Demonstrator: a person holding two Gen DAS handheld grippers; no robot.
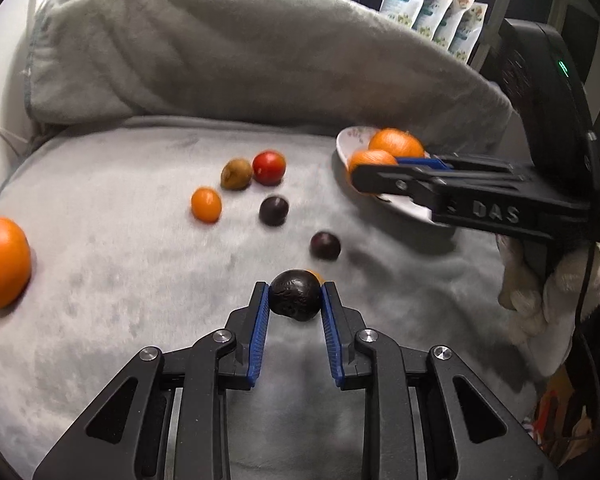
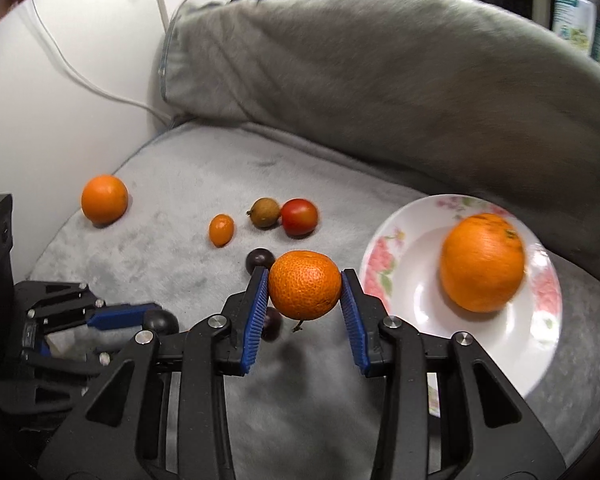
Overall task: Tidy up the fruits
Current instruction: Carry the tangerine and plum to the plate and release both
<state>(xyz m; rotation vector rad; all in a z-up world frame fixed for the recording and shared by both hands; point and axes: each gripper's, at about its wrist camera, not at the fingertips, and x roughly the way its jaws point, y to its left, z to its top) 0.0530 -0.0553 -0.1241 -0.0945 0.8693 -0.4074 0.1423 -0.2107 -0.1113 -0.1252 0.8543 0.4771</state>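
My left gripper [image 1: 295, 296] is shut on a dark wrinkled fruit [image 1: 295, 295] just above the grey blanket. My right gripper [image 2: 305, 285] is shut on a mandarin [image 2: 305, 285], held above the blanket left of the floral plate [image 2: 396, 256]. An orange [image 2: 482, 262] lies in the plate. Loose on the blanket are a big orange [image 2: 104, 199], a kumquat [image 2: 221, 230], a brown fruit [image 2: 265, 212], a red tomato [image 2: 299, 216] and dark plums [image 2: 259, 259]. In the left wrist view the right gripper [image 1: 374, 178] hangs over the plate [image 1: 350, 142].
A grey pillow [image 2: 380, 80] rises behind the fruits. A white wall with a cable [image 2: 80, 76] is at the left. Packets [image 1: 436, 8] stand at the back right. The gloved hand [image 1: 548, 300] holds the right gripper.
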